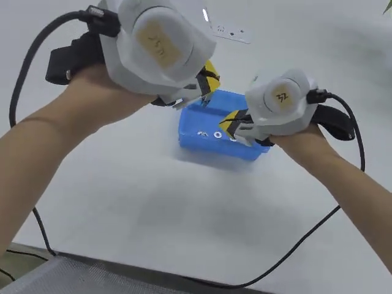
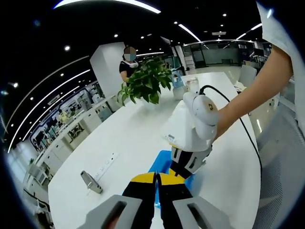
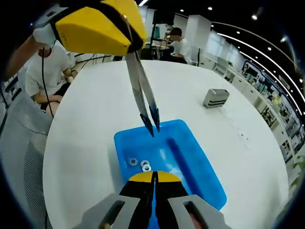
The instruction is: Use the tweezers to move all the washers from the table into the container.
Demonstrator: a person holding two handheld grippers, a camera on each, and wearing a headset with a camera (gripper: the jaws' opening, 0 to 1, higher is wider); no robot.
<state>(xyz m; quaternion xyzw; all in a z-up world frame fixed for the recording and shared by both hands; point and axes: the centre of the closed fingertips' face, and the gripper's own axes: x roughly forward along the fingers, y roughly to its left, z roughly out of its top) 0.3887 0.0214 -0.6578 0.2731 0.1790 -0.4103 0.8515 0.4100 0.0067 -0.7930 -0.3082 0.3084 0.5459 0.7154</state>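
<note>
Right now I have the left gripper (image 3: 129, 46) clamped on the tweezers (image 3: 143, 90), its yellow jaws pressed in on the upper end so the two thin arms hang down from them. From the right gripper view the blue tips stand narrowly apart, with a thin gap between them, over the end of the blue container (image 3: 193, 160) that lies toward the top of that view. I cannot tell whether the tips touch the floor of the container or hang just above it. In the head view the same gripper sits high on the left, with the tweezers reaching down toward the container's far rim.

My right gripper (image 3: 153, 177) has its jaws drawn together, yellow pads meeting along a thin dark line. It sits just above the container, at its right-hand end in the head view.

Three washers (image 3: 142, 164) lie inside the container, close together on the blue floor near one long wall; two of them touch or overlap, and the third lies just beside them. In the head view they show as small pale rings in a row.

On the white table (image 1: 153, 202) a small grey block (image 3: 215, 98) stands well apart from the container, and a white power strip (image 1: 229, 29) lies beyond it
</note>
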